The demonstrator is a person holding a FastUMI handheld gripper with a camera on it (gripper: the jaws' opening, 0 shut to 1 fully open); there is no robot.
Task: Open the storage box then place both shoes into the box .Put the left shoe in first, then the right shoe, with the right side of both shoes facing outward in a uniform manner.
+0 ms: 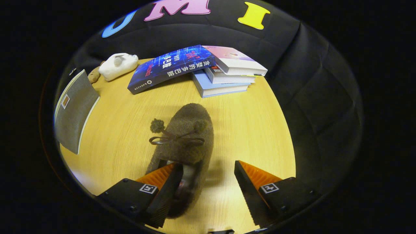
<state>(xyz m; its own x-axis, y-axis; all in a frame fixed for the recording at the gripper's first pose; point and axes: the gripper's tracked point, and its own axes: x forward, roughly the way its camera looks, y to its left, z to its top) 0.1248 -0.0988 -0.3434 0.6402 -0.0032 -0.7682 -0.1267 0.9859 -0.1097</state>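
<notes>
Right now the gripper [208, 185] sits at the bottom of the frame with its jaws spread wide and nothing clamped between them. A brown fuzzy shoe [185, 139] lies on the wooden table [247, 130] at lower centre, toe pointing away, its bow and two pompoms facing up. Its heel end runs under and beside the left finger [162, 191], while the right finger [252, 191] stands well apart from it over bare wood; whether the left finger actually touches the shoe I cannot tell.

Further up, in the upper centre, a dark blue book [169, 68] leans against a stack of books [227, 74]. At upper left a white plush toy [117, 66] rests near the table's far edge, and a grey flat book [73, 110] lies along the left side.

My worry is the offset: the shoe is not centred between the fingers, so closing from here could pinch only its soft rim, or push it sideways and turn it, spoiling the facing the task asks for. The fuzzy, yielding upper may also slip from a shallow hold.
</notes>
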